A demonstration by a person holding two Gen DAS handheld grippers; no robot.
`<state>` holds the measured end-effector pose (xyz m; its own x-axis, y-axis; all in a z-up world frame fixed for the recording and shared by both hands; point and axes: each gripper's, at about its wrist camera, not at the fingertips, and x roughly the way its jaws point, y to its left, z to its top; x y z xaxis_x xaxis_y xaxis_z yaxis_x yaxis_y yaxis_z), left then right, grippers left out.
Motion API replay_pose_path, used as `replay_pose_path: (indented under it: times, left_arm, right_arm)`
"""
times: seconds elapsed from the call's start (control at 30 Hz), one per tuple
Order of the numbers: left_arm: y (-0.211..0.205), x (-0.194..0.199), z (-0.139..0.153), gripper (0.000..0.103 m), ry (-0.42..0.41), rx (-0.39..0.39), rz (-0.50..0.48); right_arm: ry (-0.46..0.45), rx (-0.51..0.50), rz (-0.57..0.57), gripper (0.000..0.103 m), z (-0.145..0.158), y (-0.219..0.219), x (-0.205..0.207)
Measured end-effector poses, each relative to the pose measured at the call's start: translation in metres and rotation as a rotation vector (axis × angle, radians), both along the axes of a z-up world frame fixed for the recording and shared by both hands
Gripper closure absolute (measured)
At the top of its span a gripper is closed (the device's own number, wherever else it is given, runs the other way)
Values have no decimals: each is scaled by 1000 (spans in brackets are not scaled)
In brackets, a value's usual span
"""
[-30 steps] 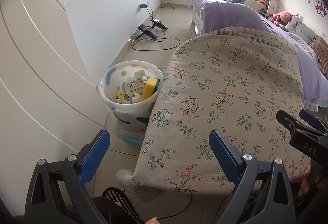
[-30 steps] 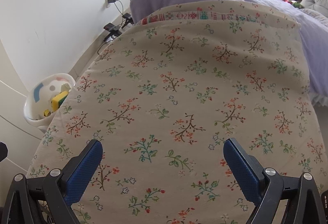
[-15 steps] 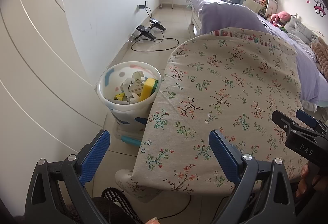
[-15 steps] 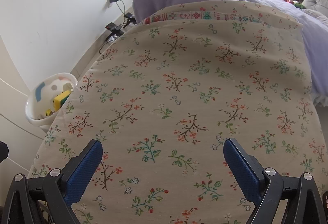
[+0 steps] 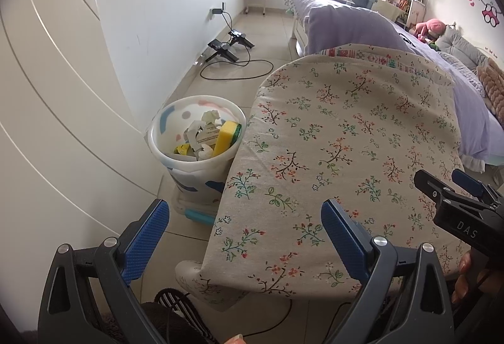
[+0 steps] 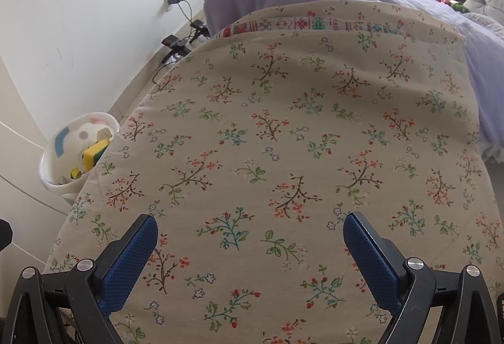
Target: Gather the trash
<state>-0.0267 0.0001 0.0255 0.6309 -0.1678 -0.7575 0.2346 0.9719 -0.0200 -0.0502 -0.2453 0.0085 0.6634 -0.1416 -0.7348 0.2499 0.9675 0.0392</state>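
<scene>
We hold both tools spread and empty. The trash bin, already holding a yellow sponge, stands ahead-left of the left tool, beside the floral surface. The right tool lies farther away.

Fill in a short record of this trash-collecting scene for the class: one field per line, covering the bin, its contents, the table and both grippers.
bin: white patterned trash bin on the floor, left of the table
contents: yellow sponge, paper scraps
table: floral tablecloth, no trash visible on it
left gripper: open, holding nothing
right gripper: open, holding nothing, above the cloth
</scene>
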Motion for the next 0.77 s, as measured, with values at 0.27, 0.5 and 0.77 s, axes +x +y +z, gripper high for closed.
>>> replay_pose_path:
  times: [0.27,0.5,0.77]
  left_arm:
    - [0,0,0,5,-1,-1,1]
    - [-1,0,0,5,-1,5,0]
    - [-4,3,-2,5,3,18,0]
  right_arm:
    - [0,1,-1,5,0,1,0]
    - [1,0,1,5,1,1,2]
    - [4,3,-2,5,1,0,3]
